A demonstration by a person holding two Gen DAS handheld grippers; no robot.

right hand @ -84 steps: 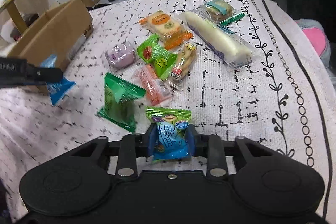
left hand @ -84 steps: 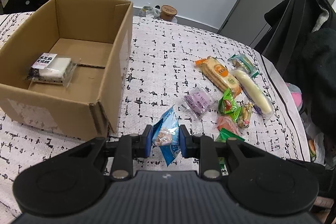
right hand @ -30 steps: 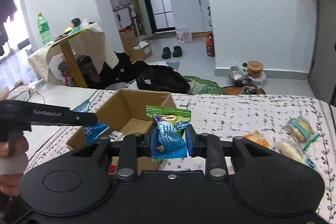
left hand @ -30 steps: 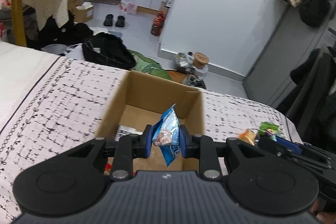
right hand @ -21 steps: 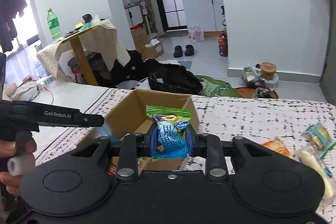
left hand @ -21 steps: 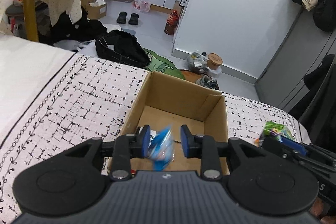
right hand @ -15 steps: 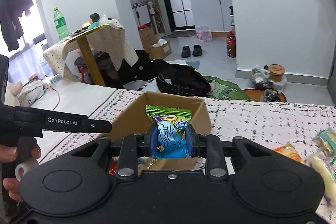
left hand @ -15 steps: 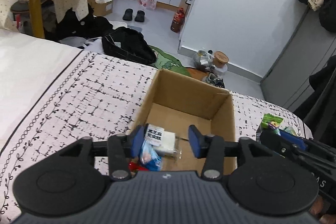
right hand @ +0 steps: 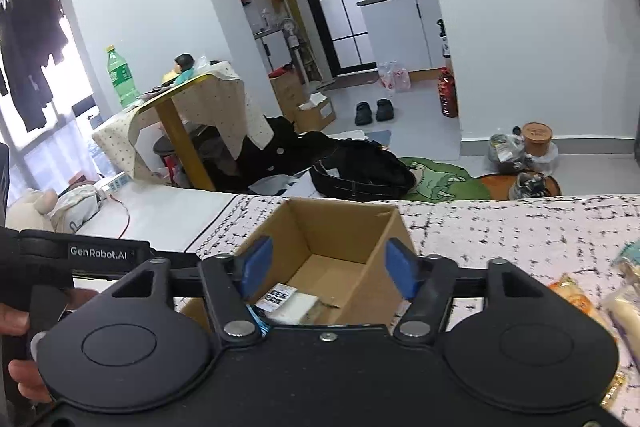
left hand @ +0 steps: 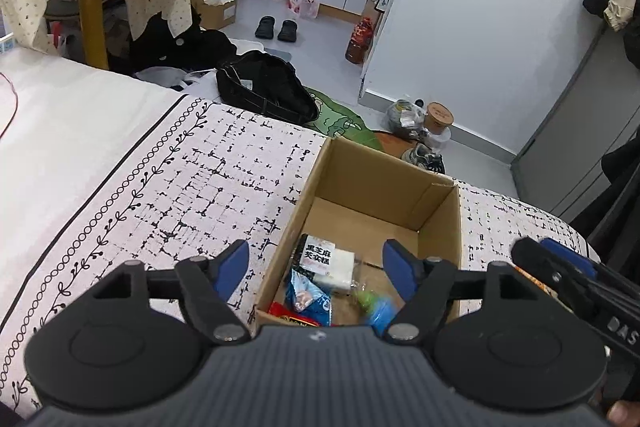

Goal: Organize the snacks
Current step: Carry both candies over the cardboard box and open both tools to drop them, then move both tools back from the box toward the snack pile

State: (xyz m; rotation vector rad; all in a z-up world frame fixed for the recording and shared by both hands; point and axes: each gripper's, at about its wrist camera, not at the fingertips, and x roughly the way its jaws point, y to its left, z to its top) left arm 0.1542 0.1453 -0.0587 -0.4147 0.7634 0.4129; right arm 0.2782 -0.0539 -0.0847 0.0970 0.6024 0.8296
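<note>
box [left hand: 384,187]: matt cardboard | snack packets [left hand: 308,297]: glossy plastic | bedcover [left hand: 200,187]: woven cloth

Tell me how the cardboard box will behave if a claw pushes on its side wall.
The cardboard box probably slides easily: it holds only a few small packets, such as the white packet, so it looks light. On the patterned cloth it may drag the fabric along. Its thin, open-topped walls would likely flex.
</note>
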